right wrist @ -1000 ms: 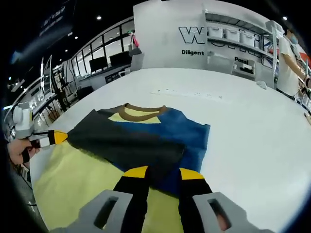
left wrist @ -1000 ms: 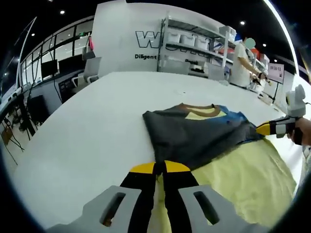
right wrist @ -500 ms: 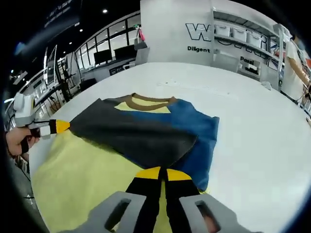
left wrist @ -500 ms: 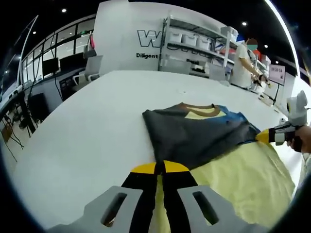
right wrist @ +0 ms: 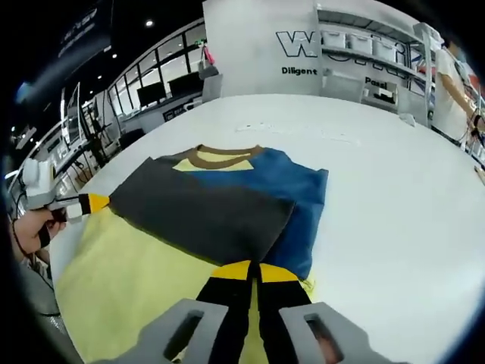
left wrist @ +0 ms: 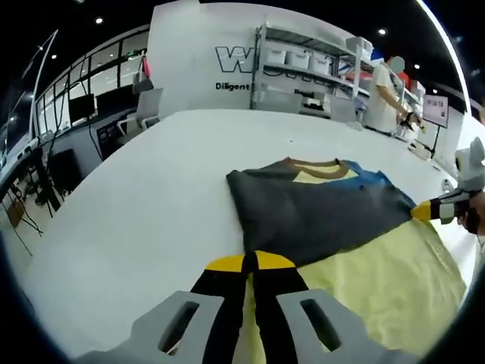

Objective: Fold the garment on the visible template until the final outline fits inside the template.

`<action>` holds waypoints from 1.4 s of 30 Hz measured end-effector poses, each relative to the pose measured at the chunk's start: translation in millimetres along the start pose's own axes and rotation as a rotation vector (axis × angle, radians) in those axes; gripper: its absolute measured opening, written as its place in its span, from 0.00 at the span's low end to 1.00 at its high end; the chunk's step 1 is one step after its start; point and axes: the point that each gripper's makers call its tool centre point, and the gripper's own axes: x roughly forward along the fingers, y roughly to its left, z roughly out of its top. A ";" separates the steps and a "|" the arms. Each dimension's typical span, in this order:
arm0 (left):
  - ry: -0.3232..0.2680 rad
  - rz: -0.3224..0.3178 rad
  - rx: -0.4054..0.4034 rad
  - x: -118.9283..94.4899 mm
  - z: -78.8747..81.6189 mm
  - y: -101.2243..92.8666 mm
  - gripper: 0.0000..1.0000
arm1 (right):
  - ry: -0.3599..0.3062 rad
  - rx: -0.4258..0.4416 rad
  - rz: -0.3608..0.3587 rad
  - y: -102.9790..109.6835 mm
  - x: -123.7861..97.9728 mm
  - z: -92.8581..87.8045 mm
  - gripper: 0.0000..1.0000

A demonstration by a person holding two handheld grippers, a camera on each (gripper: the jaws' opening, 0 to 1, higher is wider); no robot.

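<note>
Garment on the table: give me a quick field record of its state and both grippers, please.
garment: dark grey, blue and yellow shirt with brown collar, partly folded, grey panel over the blue
template: pale yellow sheet under the shirt, on the white table
left gripper: jaws shut on the shirt's edge
right gripper: jaws shut on the shirt's edge
background: person by shelves

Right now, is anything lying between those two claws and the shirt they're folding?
Nothing visible does. The left claw is shut at the edge of the shirt, and the right claw is shut at its opposite edge. The shirt lies on the white table, with nothing else near it.
</note>
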 end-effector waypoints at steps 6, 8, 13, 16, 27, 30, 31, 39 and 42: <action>-0.037 -0.043 0.047 -9.2 4.6 -2.2 0.01 | -0.040 -0.011 -0.041 -8.3 -12.3 8.5 0.11; -0.034 -0.047 0.046 -11.6 4.5 -2.5 0.02 | -0.041 -0.017 -0.046 -8.8 -14.2 8.4 0.16; -0.044 -0.087 0.067 -23.3 13.2 -4.7 0.08 | -0.028 0.005 -0.058 -7.9 -28.2 6.6 0.22; -0.044 -0.106 0.088 -31.3 16.1 -5.4 0.09 | -0.025 0.017 -0.046 -4.1 -34.4 5.4 0.21; 0.021 -0.188 0.140 -53.6 1.8 -4.8 0.10 | -0.003 0.046 -0.045 3.8 -51.6 -7.4 0.23; 0.048 -0.191 0.139 -58.1 -5.6 -3.0 0.09 | 0.003 0.049 -0.045 5.5 -54.7 -10.7 0.22; 0.047 -0.192 0.131 -59.0 -6.2 -2.4 0.09 | 0.004 0.048 -0.045 6.2 -55.9 -11.8 0.22; 0.088 -0.238 0.081 -72.9 -19.9 -5.2 0.09 | 0.018 0.040 -0.046 13.0 -66.1 -22.6 0.22; 0.113 -0.255 0.100 -76.7 -26.3 -5.7 0.10 | 0.043 0.040 -0.045 13.3 -68.9 -33.3 0.22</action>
